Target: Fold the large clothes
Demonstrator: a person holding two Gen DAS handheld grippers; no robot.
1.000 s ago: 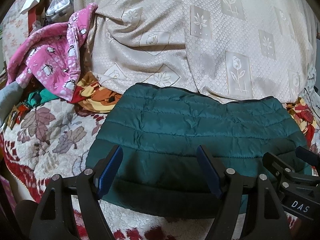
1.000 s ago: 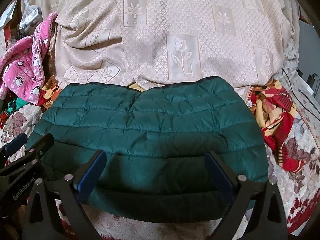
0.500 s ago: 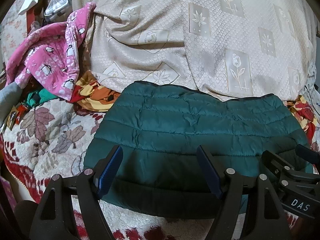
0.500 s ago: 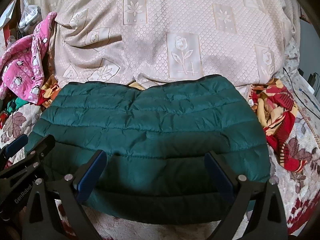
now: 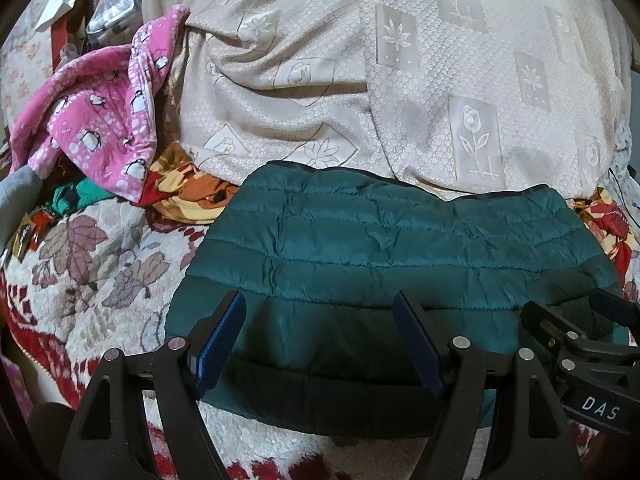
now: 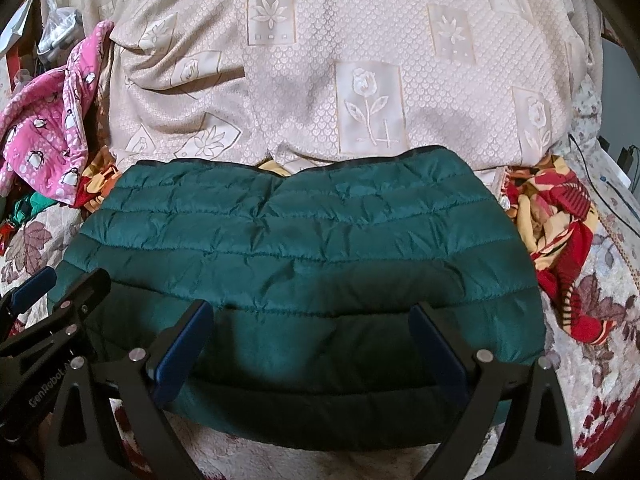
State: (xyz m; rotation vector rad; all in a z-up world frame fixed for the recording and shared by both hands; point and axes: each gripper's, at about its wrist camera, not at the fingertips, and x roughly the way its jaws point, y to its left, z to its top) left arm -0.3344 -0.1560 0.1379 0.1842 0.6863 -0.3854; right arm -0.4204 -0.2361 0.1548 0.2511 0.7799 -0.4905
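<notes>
Green quilted jacket (image 6: 304,280) lies folded flat on the blanket (image 5: 100,280), near edge just below both grippers. Left gripper (image 5: 320,340) & right gripper (image 6: 312,348) hang open, empty. Best approach: grab near hem at both corners evenly, fold away w/o bunching.

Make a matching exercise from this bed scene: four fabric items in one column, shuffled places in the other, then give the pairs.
Items:
1. green quilted jacket
2. pink penguin garment
3. cream flower-patterned cover
4. red and yellow cloth

Places:
A. bunched at far left
B. crumpled just right of the jacket
C. flat in the middle, nearest the fingers
D. heaped behind the jacket

Pairs: 1-C, 2-A, 3-D, 4-B
</notes>
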